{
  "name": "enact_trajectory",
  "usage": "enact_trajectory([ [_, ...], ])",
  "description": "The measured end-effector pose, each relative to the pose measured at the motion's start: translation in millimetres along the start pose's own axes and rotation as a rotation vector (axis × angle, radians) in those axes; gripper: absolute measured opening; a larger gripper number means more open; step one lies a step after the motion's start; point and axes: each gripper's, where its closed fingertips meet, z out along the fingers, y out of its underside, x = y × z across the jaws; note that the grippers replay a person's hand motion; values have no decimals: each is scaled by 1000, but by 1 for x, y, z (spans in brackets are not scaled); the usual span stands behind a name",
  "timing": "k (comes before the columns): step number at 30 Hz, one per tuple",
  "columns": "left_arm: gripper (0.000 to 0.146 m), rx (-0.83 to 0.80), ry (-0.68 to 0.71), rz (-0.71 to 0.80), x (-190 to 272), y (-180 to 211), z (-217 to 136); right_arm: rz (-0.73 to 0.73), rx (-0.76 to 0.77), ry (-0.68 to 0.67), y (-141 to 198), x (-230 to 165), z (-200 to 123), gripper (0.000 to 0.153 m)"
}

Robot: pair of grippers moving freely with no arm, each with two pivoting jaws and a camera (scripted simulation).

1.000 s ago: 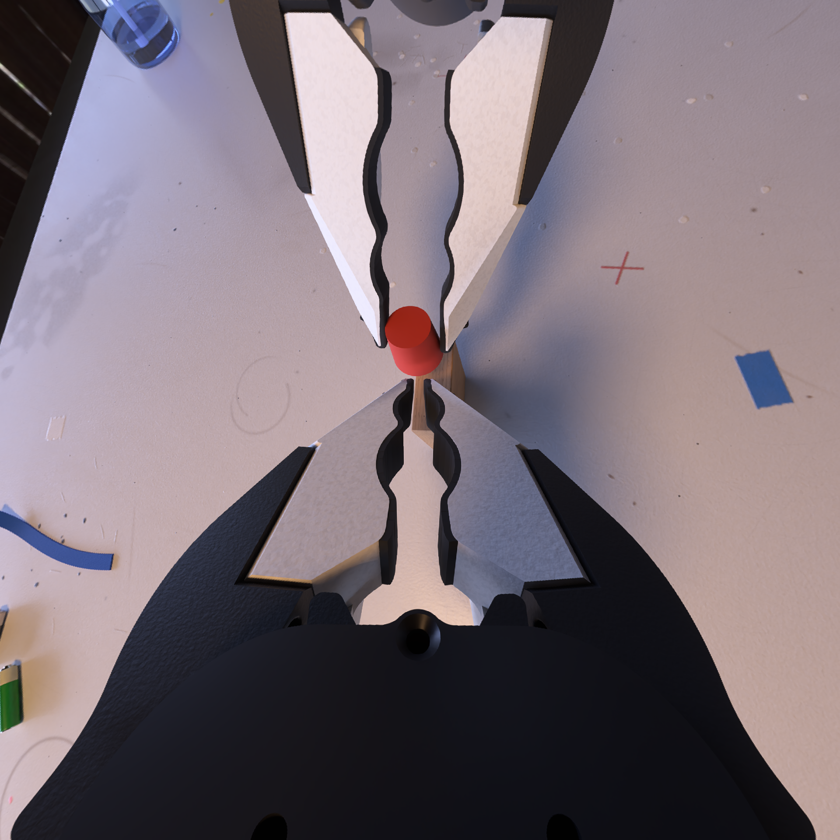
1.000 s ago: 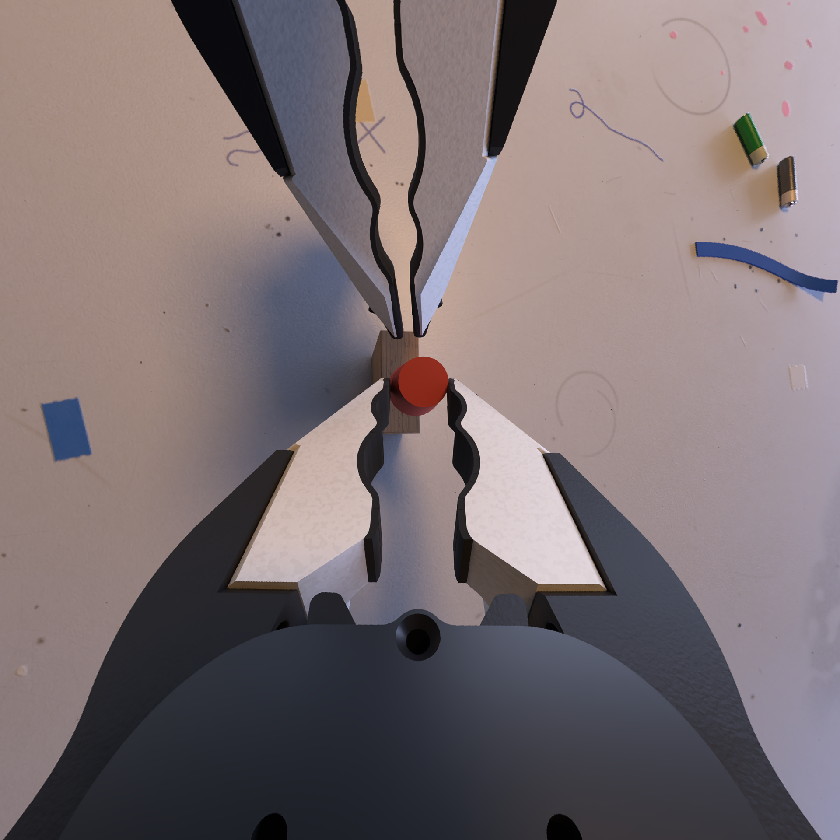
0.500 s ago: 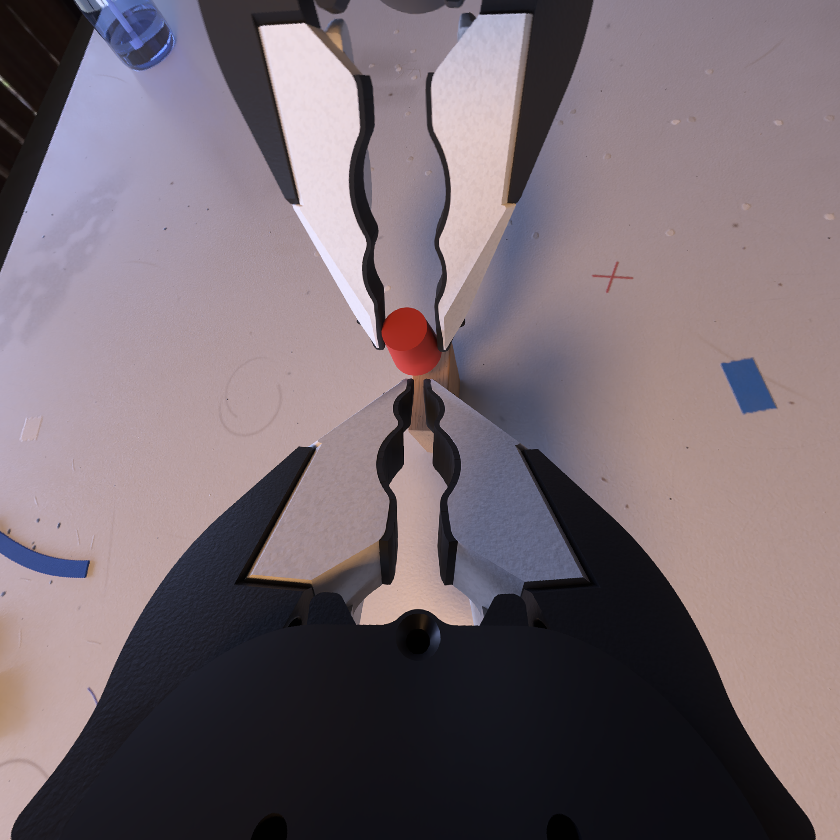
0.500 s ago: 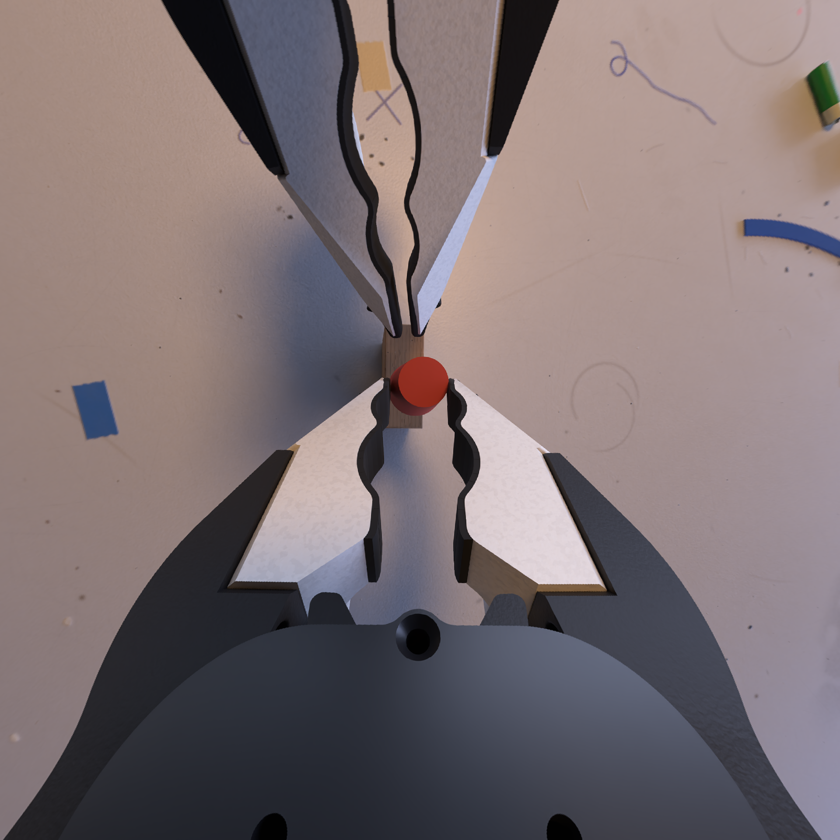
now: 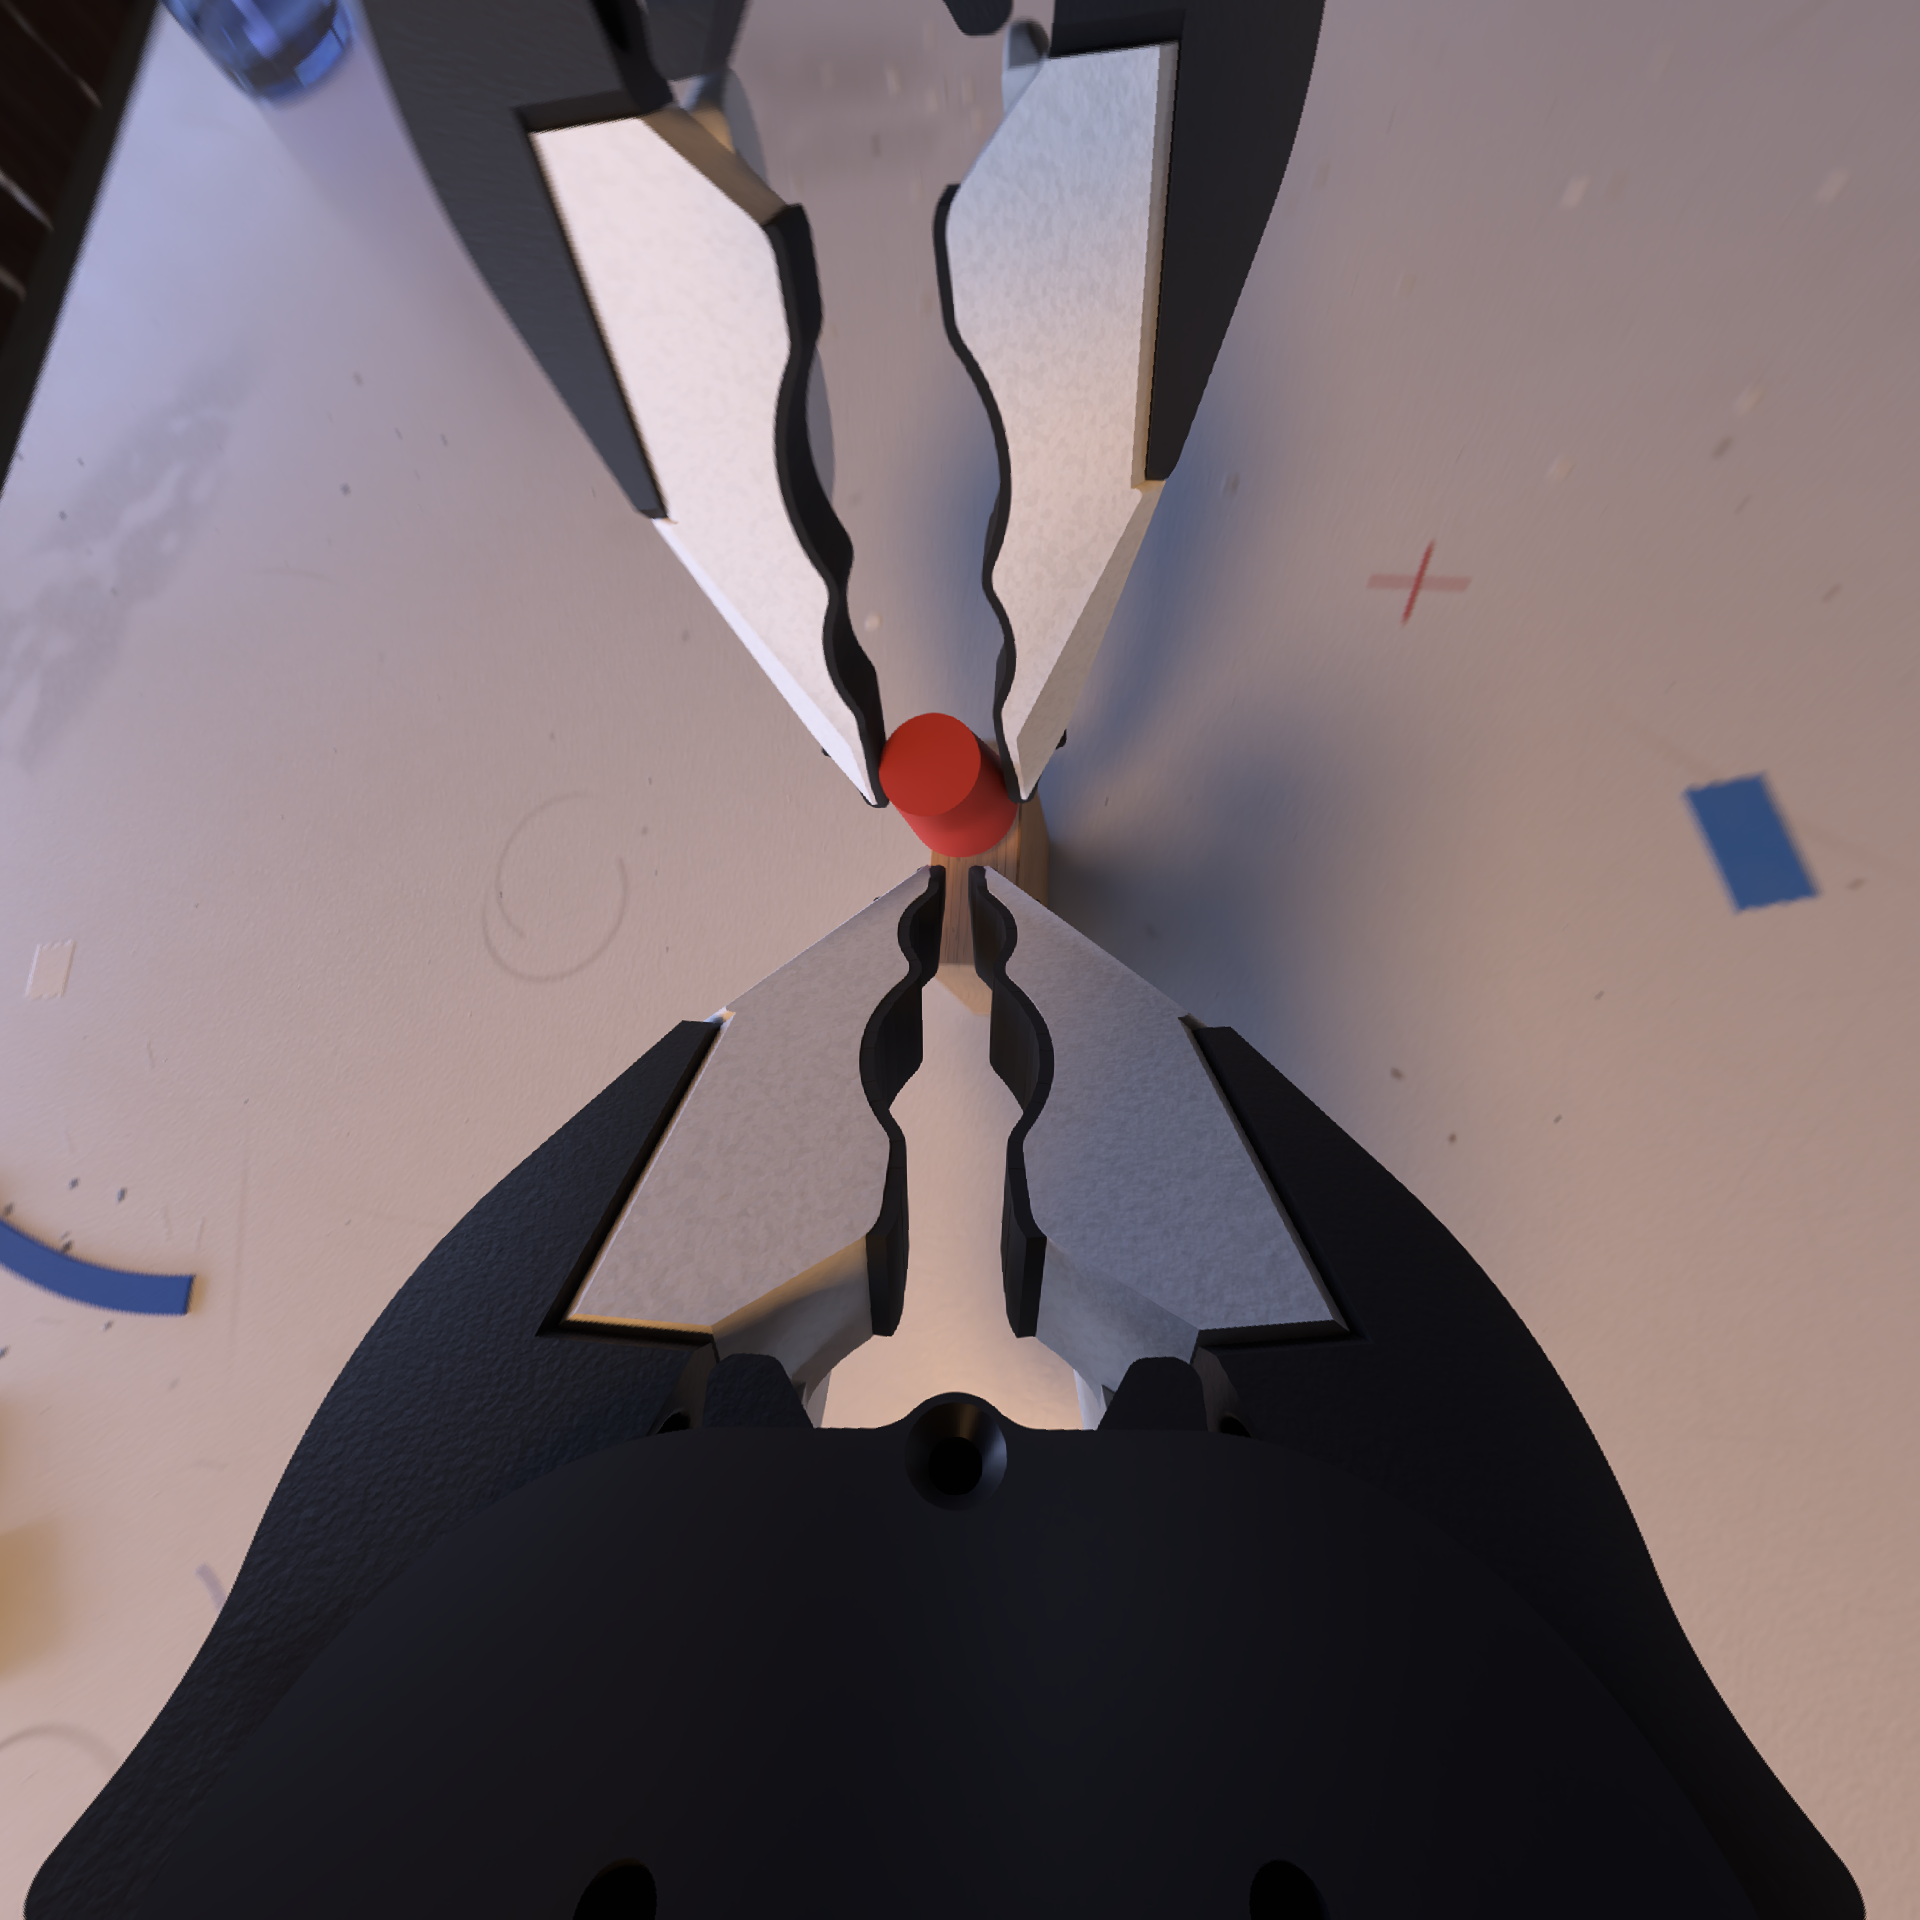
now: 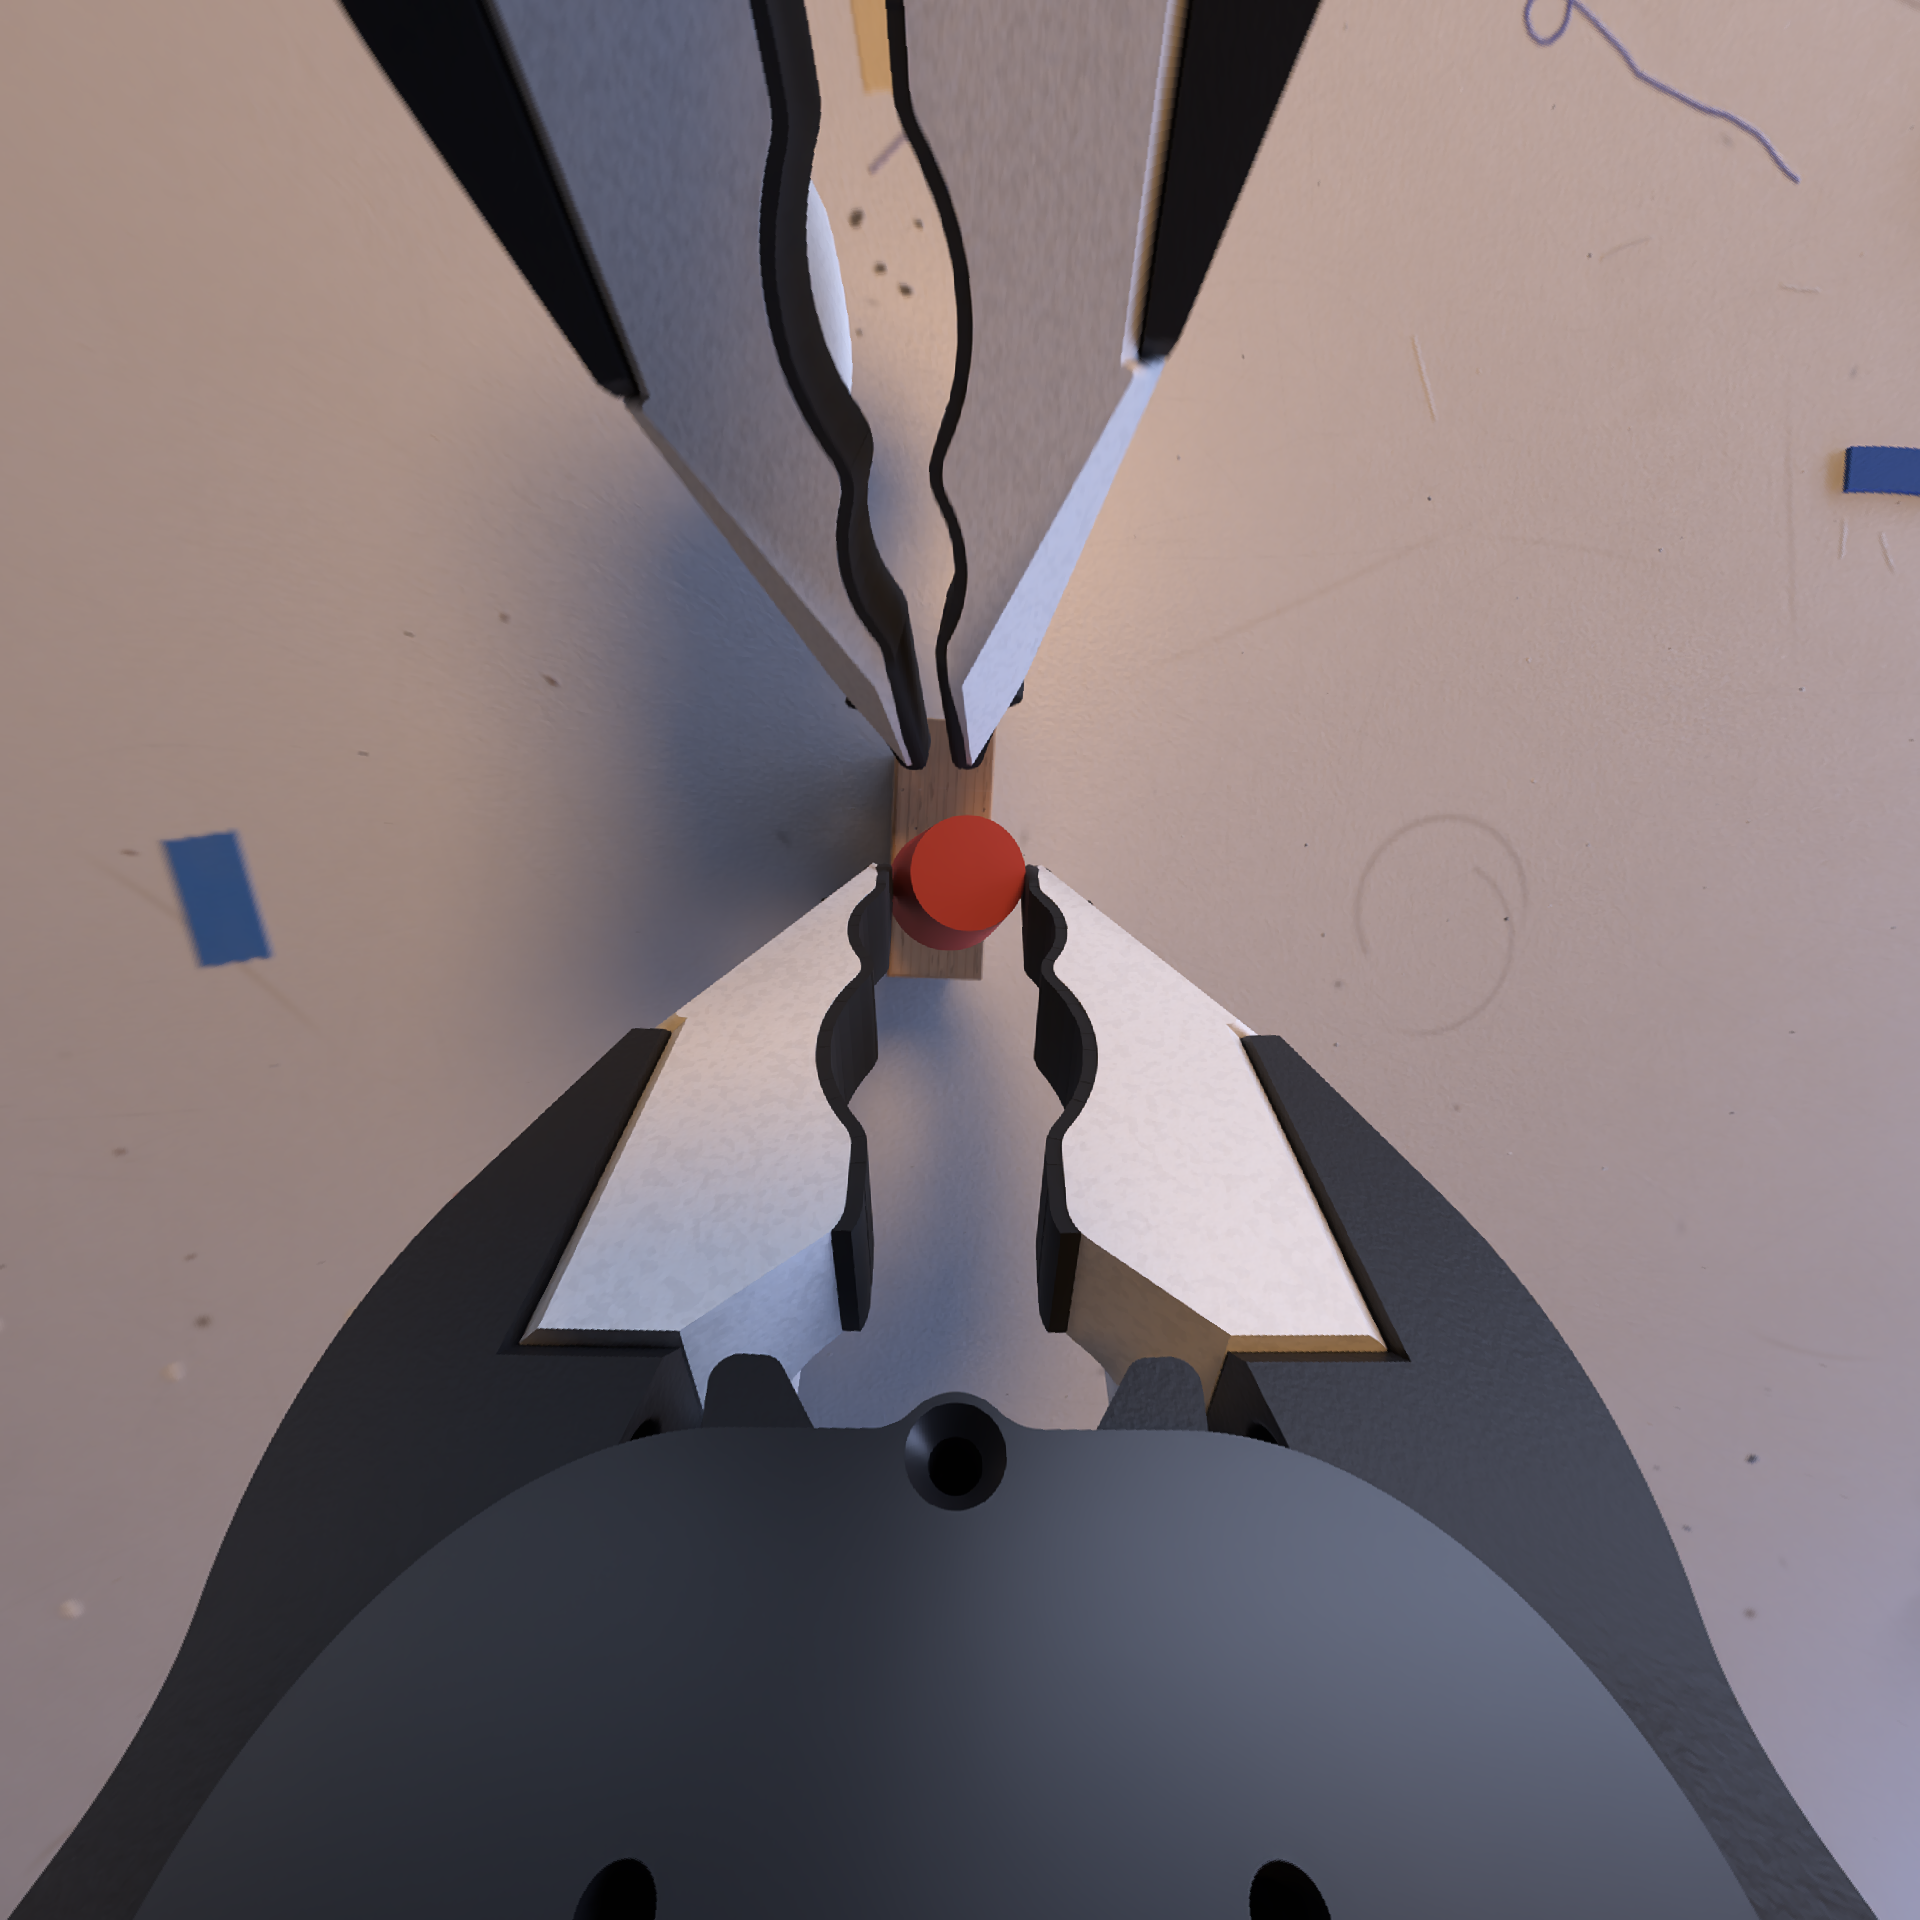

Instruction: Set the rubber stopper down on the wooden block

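Observation:
My right gripper (image 6: pixel 956 894) is shut on a red rubber stopper (image 6: pixel 961 873), its fingertips on both sides. My left gripper (image 5: pixel 954 878) is shut on the narrow sides of a small wooden block (image 5: pixel 1023 862). In the right wrist view the left gripper (image 6: pixel 940 753) comes in from the top and pinches the block (image 6: pixel 940 790) at its far end. In the left wrist view the right gripper (image 5: pixel 940 790) comes in from the top with the stopper (image 5: pixel 935 769). The stopper stands upright over the block's top face. I cannot tell whether they touch.
The pale table (image 5: pixel 312 727) carries a blue tape rectangle (image 5: pixel 1751 842), a curved blue strip (image 5: pixel 94 1283), a red cross mark (image 5: pixel 1415 582) and a blue glass (image 5: pixel 260 42) by the dark left edge (image 5: pixel 42 208). The tape rectangle (image 6: pixel 216 899) also shows in the right wrist view.
Both grippers keep their grips and their places relative to each other. The table marks have spread outward in both views; the batteries have left the frame. Both grippers have come closer to the table.

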Motion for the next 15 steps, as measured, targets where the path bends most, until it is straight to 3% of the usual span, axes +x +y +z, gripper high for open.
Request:
enact_trajectory([
  [3,4,-110,-61,87,-2,11,6,-13,-8,49,0,3,8,25],
  [7,4,-90,-29,38,0,11,4,-4,50,40,-2,1,8,25],
  [15,4,-105,-46,63,-1,12,4,-23,184,198,-3,3,6,28],
])
